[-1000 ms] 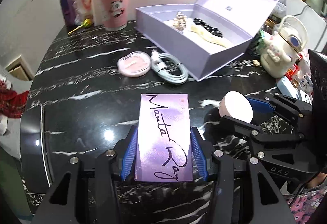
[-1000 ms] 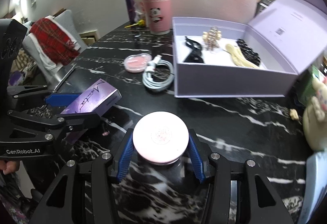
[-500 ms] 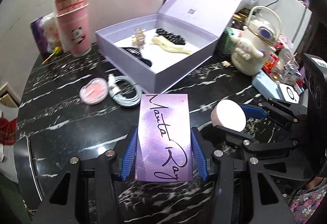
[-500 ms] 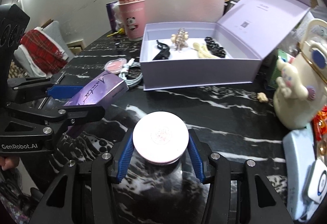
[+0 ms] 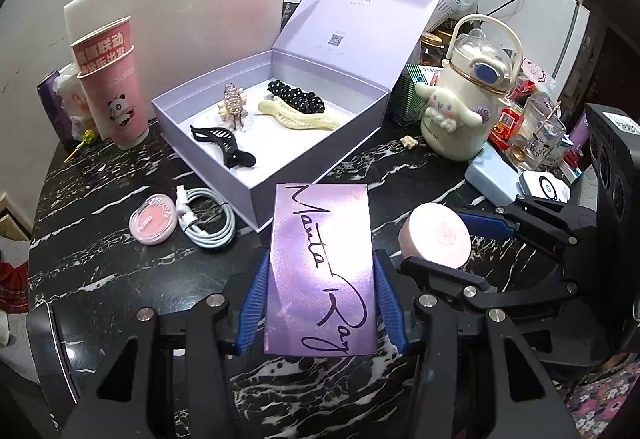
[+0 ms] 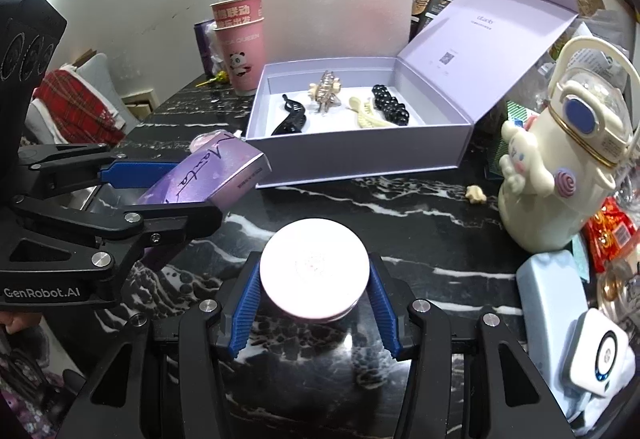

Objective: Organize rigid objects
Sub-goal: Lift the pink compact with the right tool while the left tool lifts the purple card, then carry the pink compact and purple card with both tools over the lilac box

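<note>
My left gripper (image 5: 320,271) is shut on a flat purple box (image 5: 322,267) with black handwriting on it, held above the black marble table (image 5: 100,279). In the right wrist view that purple box (image 6: 208,179) sticks out of the left gripper (image 6: 188,191) at the left. A round pale pink compact (image 6: 314,273) sits between the blue pads of my right gripper (image 6: 314,279), which is shut on it. The same compact (image 5: 436,235) shows at the right of the left wrist view. An open lilac gift box (image 5: 276,175) stands just beyond both, holding several hair clips (image 5: 296,117).
A small pink blush compact (image 5: 154,221) and a coiled pale cable (image 5: 206,221) lie left of the gift box. Stacked pink paper cups (image 5: 116,91) stand at the back left. A cream character bottle (image 5: 460,111), a blue power bank (image 5: 496,179) and clutter fill the right side.
Both grippers have risen and swung right with their loads; the gift box now sits straight ahead and its inside shows more fully. The grips are unchanged.
</note>
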Available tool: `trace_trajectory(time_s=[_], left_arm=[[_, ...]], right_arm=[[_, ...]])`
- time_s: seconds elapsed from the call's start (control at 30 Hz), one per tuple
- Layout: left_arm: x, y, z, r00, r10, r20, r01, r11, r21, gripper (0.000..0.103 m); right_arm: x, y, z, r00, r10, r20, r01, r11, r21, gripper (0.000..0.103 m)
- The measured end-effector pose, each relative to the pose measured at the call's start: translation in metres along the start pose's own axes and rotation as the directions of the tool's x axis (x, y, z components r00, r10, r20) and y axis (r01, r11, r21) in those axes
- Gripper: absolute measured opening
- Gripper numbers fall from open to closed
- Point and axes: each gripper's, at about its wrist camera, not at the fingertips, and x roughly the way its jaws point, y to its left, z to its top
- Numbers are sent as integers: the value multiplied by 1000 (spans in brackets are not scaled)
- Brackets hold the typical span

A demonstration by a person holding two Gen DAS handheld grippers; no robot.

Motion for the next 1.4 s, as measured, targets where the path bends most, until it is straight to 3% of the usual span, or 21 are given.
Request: trace_trajectory(time_s=[0.7,1.4], left_arm=[[16,-2,42,1000,-17,5,17,1000,2,50],[17,20,96,996,33,78,-33,999,4,50]], right_arm=[[6,-27,35,999,9,31,-9,1000,-24,50],[21,-48,90,996,-1,85,3,1000,-31,50]])
